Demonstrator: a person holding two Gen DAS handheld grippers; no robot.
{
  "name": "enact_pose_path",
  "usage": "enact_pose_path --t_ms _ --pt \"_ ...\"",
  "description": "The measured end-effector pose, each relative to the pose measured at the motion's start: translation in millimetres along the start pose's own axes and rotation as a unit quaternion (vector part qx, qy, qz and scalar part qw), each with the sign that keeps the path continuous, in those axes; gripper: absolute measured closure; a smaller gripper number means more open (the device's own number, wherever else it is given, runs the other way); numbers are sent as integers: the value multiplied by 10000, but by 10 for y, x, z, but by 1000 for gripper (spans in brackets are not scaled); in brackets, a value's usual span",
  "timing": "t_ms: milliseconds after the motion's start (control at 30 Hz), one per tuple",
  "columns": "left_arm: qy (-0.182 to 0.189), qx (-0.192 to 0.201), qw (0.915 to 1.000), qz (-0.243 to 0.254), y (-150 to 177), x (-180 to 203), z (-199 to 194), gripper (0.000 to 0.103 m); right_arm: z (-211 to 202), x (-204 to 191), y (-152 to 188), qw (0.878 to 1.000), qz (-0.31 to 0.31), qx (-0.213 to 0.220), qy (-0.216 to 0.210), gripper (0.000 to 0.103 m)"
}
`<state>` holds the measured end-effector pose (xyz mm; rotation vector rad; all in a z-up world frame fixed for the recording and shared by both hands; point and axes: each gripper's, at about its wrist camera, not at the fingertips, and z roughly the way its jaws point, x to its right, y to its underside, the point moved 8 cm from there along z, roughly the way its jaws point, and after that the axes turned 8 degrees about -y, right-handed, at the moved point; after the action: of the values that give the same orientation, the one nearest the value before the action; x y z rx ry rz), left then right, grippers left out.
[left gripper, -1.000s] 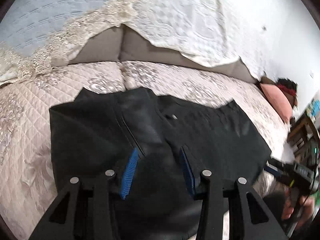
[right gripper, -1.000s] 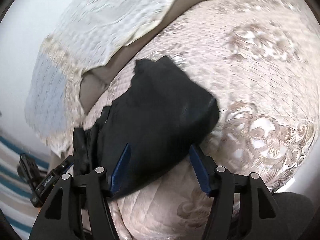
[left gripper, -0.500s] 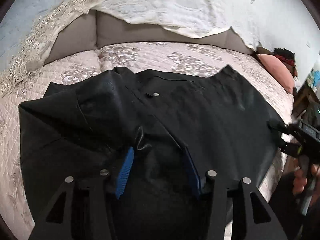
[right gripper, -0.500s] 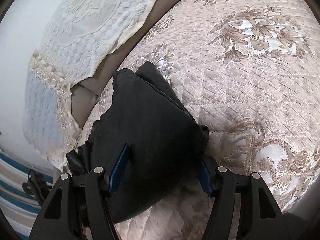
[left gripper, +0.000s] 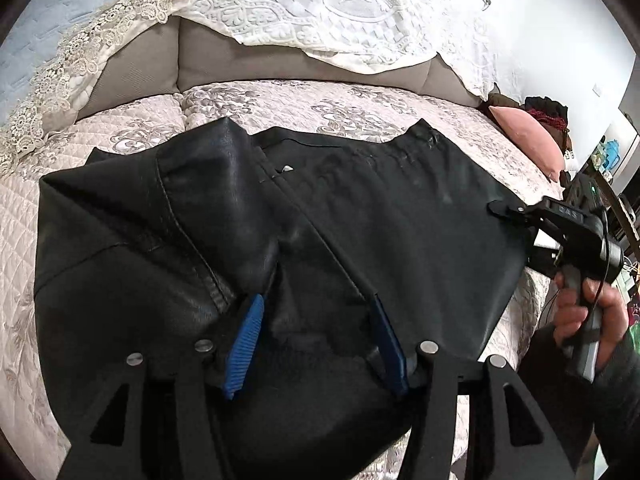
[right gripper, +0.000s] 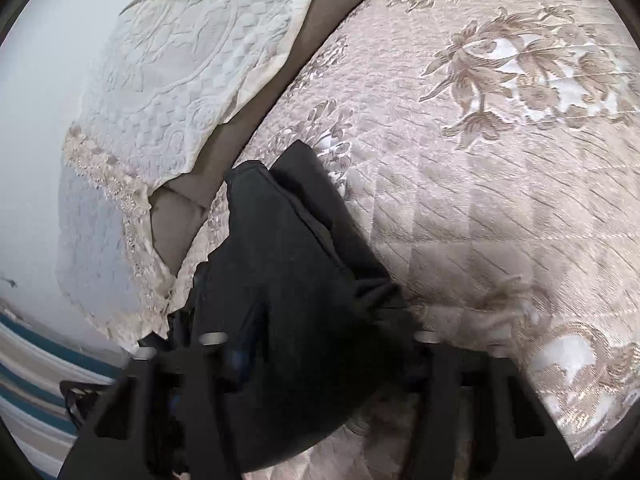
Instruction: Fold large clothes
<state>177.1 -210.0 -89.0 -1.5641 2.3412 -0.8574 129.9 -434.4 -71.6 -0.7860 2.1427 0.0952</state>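
Both grippers angled downward, jaws in motion.
Left gripper (left gripper: 316,332): blue pads apart, just opening. Right gripper (right gripper: 320,356), seen at 3 o'clock in a hand (left gripper: 588,320): just closing, blurred.

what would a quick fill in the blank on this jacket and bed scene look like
1. The garment spread on the quilted bedspread is ____ in colour.
2. The pads on the left tool are ____ in colour.
3. The cushion at the far right of the bed is ____.
4. The right tool meets the garment at its ____ edge, as the left wrist view shows it.

Missing words: black; blue; pink; right
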Motion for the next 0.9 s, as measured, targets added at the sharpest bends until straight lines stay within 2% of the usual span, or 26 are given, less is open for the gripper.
enact_pose_path --t_ms 67,300,500,600,733,867,900 --pt "68 30 9999 -118 9 -11 -57 47 -52 -167 -27 9998 -111 9 -158 77" --pt "156 258 9990 -335 27 -104 -372 47 -231 -1260 81 9893 -1095 -113 -953 82" --pt "-74 647 9935 -938 41 -590 -800 47 -145 -2160 577 9663 -1888 -600 -1646 83" --pt "-292 714 9892 -1245 144 -913 -946 47 25 -2550 1063 9448 -2448 -1073 -1897 83" --pt "-546 772 9808 -1708 343 -1290 -1101 47 412 -2701 1724 9210 -2874 -1782 -1933 83" --pt "-673 681 9709 -2197 581 -1613 -1168 47 1038 -2361 2415 9025 -3136 -2597 -1403 83" --pt "-689 669 9693 -2264 627 -1659 -1184 47 1094 -2303 2475 9012 -3165 -2642 -1335 83"
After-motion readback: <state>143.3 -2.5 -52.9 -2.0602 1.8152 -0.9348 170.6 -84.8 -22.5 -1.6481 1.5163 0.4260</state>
